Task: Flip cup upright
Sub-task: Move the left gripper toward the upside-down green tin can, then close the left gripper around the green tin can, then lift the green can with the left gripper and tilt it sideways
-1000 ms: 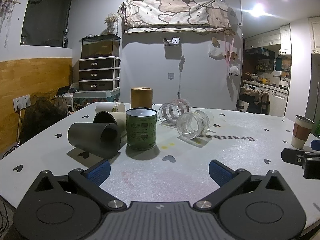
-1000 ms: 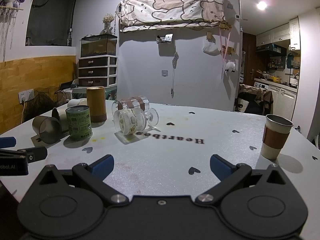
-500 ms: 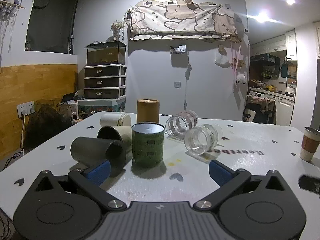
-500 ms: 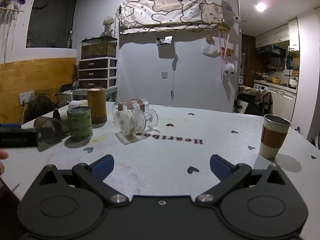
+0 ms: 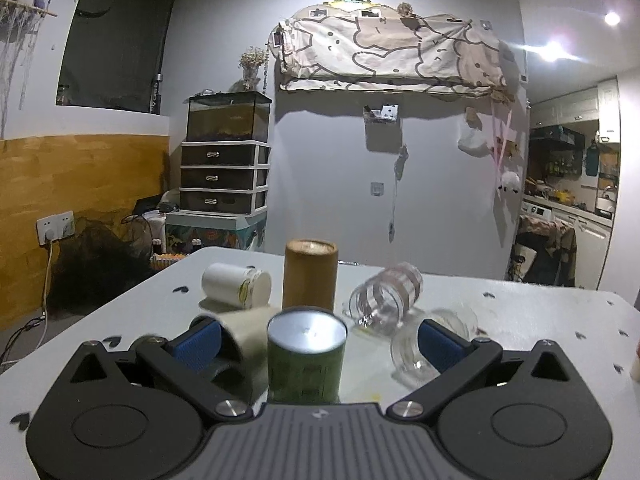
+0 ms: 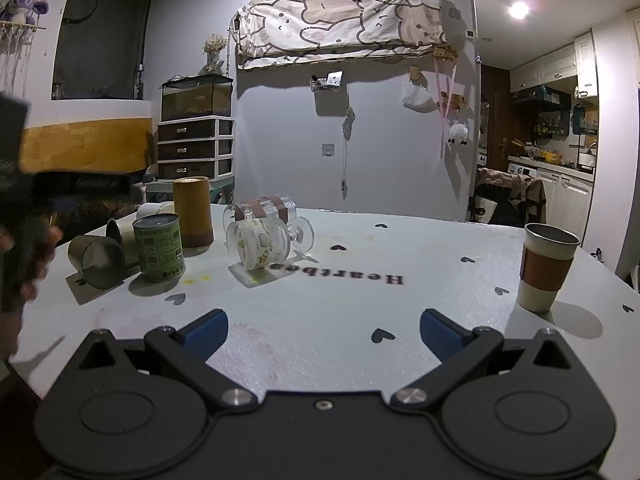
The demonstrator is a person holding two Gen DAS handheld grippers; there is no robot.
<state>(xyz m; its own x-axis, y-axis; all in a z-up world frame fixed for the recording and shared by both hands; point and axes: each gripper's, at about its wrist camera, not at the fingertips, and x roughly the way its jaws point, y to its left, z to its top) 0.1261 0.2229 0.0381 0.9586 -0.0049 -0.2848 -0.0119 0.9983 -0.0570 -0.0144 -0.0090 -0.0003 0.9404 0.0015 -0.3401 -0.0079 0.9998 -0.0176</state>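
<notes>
Over the last second the left gripper (image 5: 318, 338) has closed in on the cluster of cups: the green tin can (image 5: 306, 356), which sat well ahead of it a moment ago, now stands right between its wide-open blue pads (image 5: 198, 342), gripped by nothing. Which cup is meant cannot be told for certain, since several lie on their sides on the white table (image 6: 360, 300). In the left wrist view the beige paper cup (image 5: 244, 322) lies at about 10 o'clock from the can, just inside the left pad; a clear glass tumbler (image 5: 412, 354) lies at 3 o'clock by the right pad; a banded clear glass (image 5: 386, 294) lies at 1 o'clock; a white cup (image 5: 236, 284) lies at 11 o'clock, and a brown cylinder (image 5: 310, 276) stands upright at 12 o'clock. The right wrist view also shows a dark cup (image 6: 96, 258) on its side at 9 o'clock from the can. The approach suggests a grasp is near, though the already upright can fills the gap, so a shift to either side seems needed. The right gripper (image 6: 322, 330) hangs back, spread wide and empty, with an upright sleeved paper cup (image 6: 546, 266) at its 2 o'clock.
</notes>
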